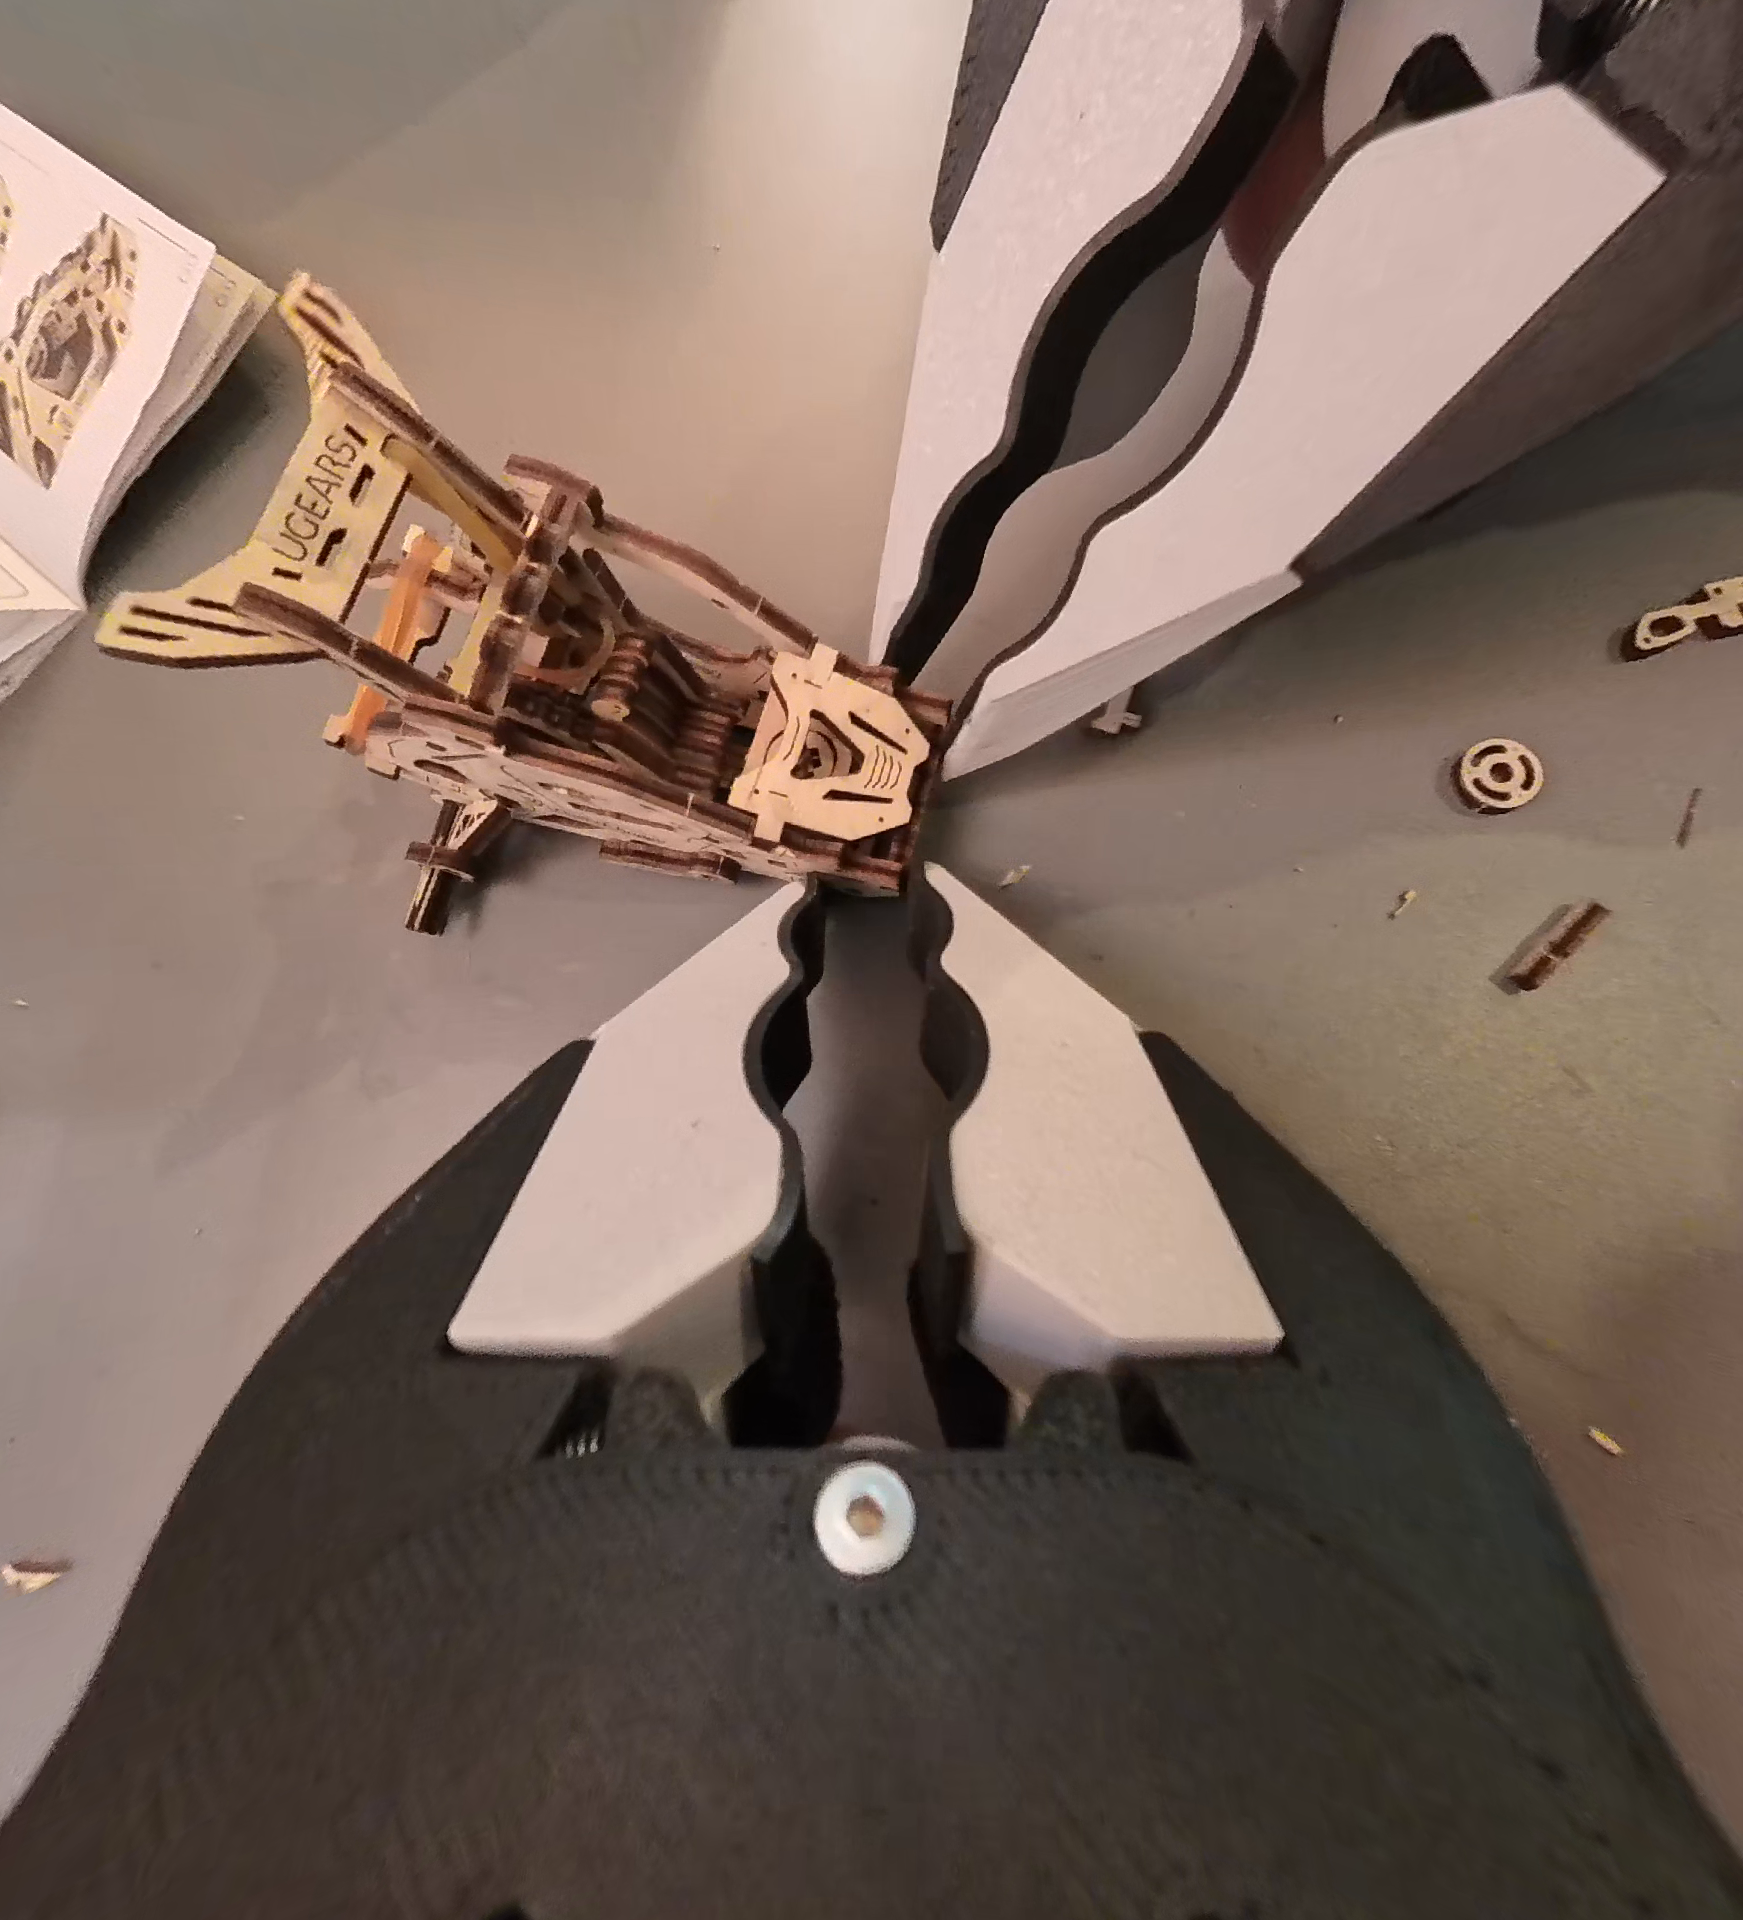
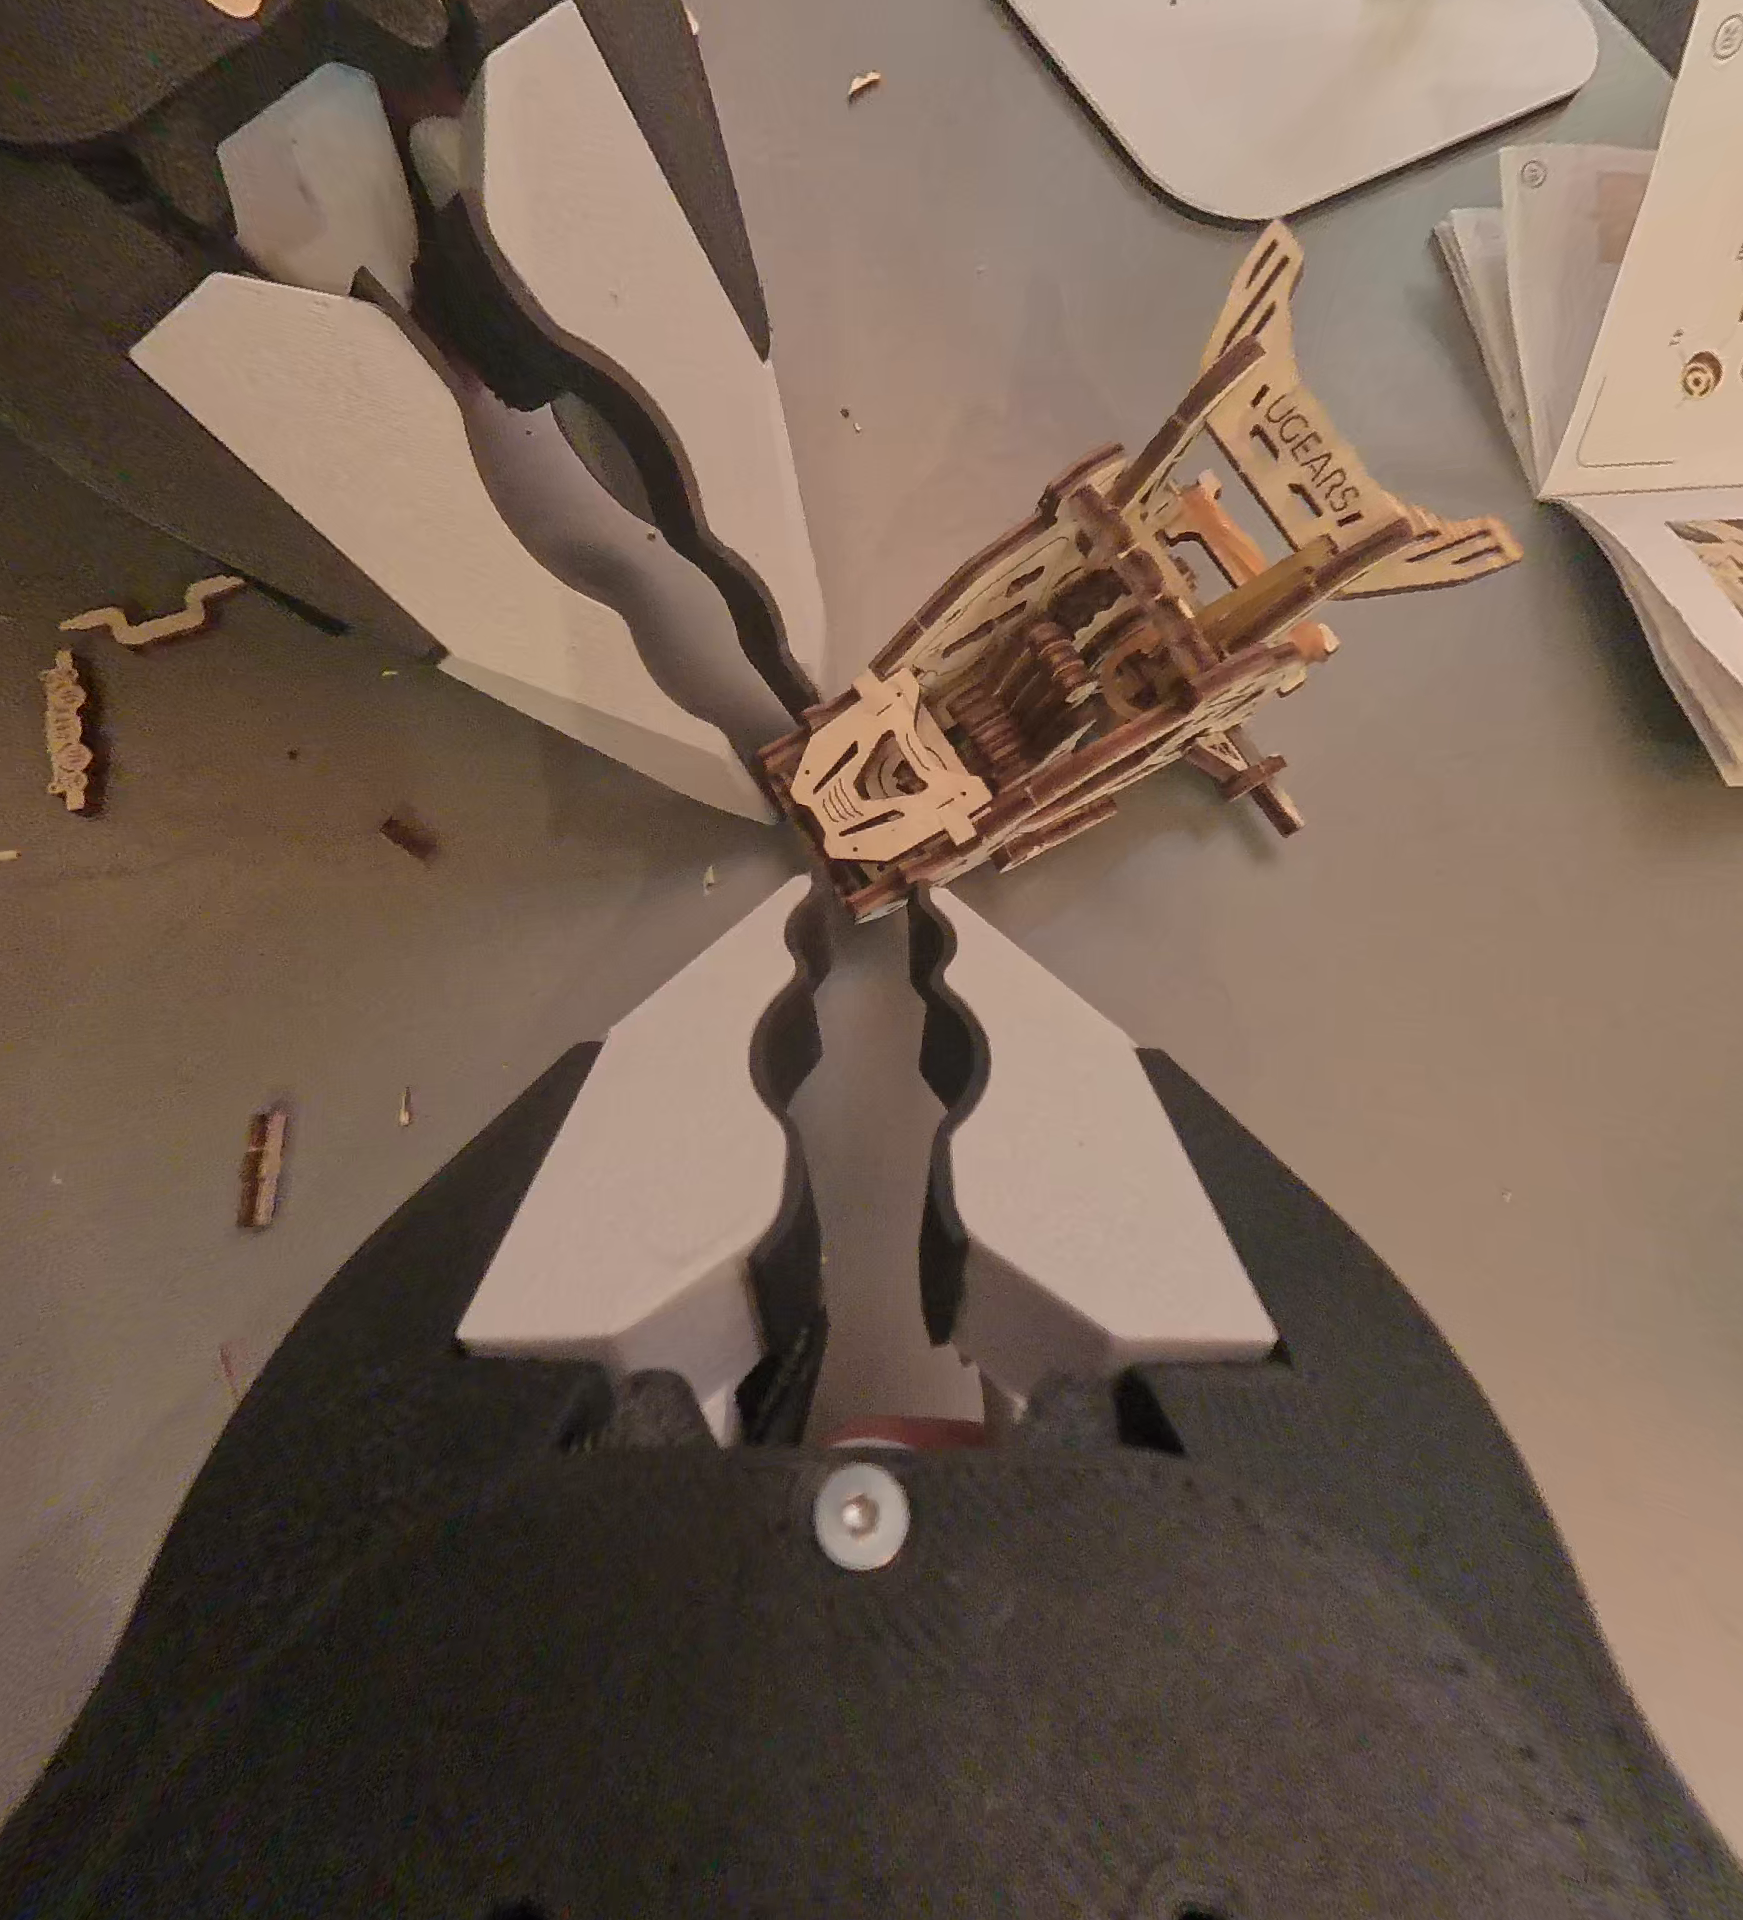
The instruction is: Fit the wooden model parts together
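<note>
A partly built wooden model [image 1: 576, 665] with gears, orange rubber bands and a wide tail plate rests on the grey table [image 1: 171, 1039]. My left gripper [image 1: 867, 888] is closed on the lower edge of the model's pale front end. My right gripper [image 1: 934, 696] comes in from the upper right and pinches the same front end from the other side. In the right wrist view the model [image 2: 1085, 665] points away to the upper right. My right gripper [image 2: 872, 904] grips its front corner, and the left gripper [image 2: 784, 758] meets it from the upper left.
An open instruction booklet [image 1: 36, 395] [image 2: 1677, 468] lies beyond the model. Loose wooden parts lie around: a ring [image 1: 1498, 774], a flat slotted piece [image 1: 1729, 613], a short strip [image 1: 1551, 945], a zigzag piece [image 2: 155, 618], a strip [image 2: 262, 1169]. A white board [image 2: 1314, 94] lies at the far side. The grippers are tip to tip, or close to it. From either gripper's tips it is about 15 cm to the flat slotted piece [image 1: 1729, 613].
</note>
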Available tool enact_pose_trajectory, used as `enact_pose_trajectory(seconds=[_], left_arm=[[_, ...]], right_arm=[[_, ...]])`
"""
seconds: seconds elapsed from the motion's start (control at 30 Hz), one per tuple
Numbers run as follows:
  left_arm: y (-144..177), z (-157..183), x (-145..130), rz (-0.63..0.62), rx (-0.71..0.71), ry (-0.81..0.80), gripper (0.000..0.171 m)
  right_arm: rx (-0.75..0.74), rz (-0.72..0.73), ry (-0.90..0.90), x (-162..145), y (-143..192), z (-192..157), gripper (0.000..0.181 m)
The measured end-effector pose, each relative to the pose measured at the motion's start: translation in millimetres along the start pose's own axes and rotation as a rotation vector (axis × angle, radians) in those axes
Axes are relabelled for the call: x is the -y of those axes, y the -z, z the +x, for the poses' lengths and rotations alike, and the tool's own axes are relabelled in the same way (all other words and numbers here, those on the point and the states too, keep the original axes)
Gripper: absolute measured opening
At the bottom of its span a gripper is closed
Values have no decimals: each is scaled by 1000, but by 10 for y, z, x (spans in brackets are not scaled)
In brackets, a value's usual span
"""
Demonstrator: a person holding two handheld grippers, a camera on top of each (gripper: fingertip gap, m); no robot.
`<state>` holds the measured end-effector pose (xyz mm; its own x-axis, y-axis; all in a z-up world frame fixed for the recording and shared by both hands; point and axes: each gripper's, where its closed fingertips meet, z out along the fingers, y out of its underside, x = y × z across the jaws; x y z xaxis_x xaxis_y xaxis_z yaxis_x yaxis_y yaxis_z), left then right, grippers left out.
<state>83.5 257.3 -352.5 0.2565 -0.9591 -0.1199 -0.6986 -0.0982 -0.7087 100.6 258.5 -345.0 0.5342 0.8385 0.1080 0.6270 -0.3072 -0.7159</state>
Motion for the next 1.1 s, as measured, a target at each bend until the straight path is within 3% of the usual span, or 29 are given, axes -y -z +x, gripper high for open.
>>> enact_pose_trajectory(seconds=[0.1,0.2,0.47,0.77,0.83,0.97,1.1], left_arm=[[0,-14,0,5,-18,22,12],[47,-8,14,34,-66,78,21],[281,-13,-69,45,-31,53,30],[782,-67,-82,160,37,156,49],[902,-120,-101,191,68,187,60],[1080,-234,-169,250,92,342,103],[1109,-194,-271,224,108,332,103]], right_arm=[[5,25,-31,9,-3,14,13],[8,9,-65,-24,50,61,26],[-7,24,-43,-82,360,96,18],[-65,91,-103,-251,786,249,22],[-84,143,-121,-260,884,314,25],[-119,225,-165,-368,978,459,31],[-154,244,-191,-538,949,518,36]])
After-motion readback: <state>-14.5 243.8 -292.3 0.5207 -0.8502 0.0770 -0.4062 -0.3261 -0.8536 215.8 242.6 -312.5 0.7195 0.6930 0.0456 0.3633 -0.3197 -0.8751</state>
